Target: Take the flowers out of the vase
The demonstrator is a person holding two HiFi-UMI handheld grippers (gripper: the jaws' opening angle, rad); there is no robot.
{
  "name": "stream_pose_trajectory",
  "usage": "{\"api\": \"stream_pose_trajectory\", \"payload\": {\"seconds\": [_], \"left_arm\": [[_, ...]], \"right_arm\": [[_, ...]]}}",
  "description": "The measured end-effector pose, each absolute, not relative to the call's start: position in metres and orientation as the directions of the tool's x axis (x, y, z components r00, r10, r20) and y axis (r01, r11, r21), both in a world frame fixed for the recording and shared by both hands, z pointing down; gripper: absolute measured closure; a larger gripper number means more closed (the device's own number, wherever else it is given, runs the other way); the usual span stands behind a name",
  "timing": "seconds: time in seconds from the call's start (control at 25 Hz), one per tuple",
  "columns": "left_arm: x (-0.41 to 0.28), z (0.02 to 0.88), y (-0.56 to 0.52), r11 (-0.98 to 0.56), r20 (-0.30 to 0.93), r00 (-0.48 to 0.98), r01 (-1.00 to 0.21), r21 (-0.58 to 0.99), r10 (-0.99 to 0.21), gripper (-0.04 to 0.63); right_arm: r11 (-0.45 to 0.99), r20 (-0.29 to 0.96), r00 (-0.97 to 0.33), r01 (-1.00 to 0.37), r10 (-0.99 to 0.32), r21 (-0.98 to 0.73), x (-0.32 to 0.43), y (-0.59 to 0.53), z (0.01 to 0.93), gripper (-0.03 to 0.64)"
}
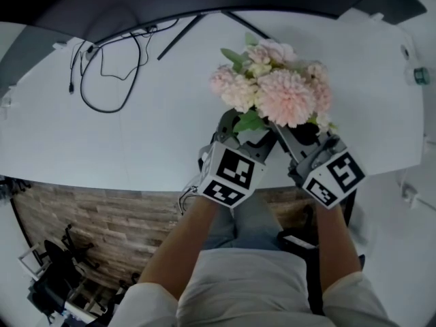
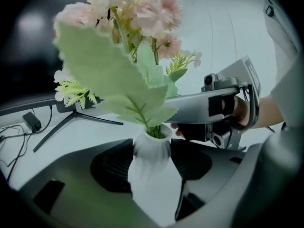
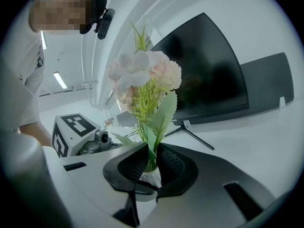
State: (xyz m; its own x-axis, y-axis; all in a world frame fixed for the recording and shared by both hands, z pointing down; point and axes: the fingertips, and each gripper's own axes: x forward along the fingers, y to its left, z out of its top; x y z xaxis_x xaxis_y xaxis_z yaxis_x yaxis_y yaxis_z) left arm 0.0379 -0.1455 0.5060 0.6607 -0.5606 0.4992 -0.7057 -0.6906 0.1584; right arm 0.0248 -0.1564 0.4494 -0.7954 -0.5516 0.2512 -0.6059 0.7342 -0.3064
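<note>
A bunch of pale pink flowers with green leaves stands in a small white vase near the near edge of the white table, a little right of centre, and both grippers meet at it from the near side. From the head view the blooms hide the vase completely. The left gripper has its jaws spread wide around the vase, one ribbed black pad against each side of the body just below the neck, so it is clamped on the vase. The lower part of the vase is blurred in that view, and I cannot tell whether its base rests on the table. The right gripper comes in from the right and sits higher, just above the vase mouth, with its jaws drawn close together. Its black pads pinch the green stems and a long toothed leaf where they leave the vase. The stems are still inside the vase, and the blooms rise upright above both grippers. The person's bare forearms reach forward to the two marker cubes at the table edge. Far across the table stands a dark monitor on thin black legs, and loose black cables loop on the far left of the tabletop.
</note>
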Motion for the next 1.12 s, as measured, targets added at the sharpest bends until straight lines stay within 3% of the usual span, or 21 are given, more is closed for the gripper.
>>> {"api": "stream_pose_trajectory", "payload": {"seconds": [1.12], "left_arm": [[0.040,0.507,-0.145,-0.696,0.496,0.663,-0.702,0.151,-0.561,0.344]], "right_arm": [[0.705,0.201,-0.782,-0.620,-0.589,-0.345,0.046,-0.154,0.418,0.552]]}}
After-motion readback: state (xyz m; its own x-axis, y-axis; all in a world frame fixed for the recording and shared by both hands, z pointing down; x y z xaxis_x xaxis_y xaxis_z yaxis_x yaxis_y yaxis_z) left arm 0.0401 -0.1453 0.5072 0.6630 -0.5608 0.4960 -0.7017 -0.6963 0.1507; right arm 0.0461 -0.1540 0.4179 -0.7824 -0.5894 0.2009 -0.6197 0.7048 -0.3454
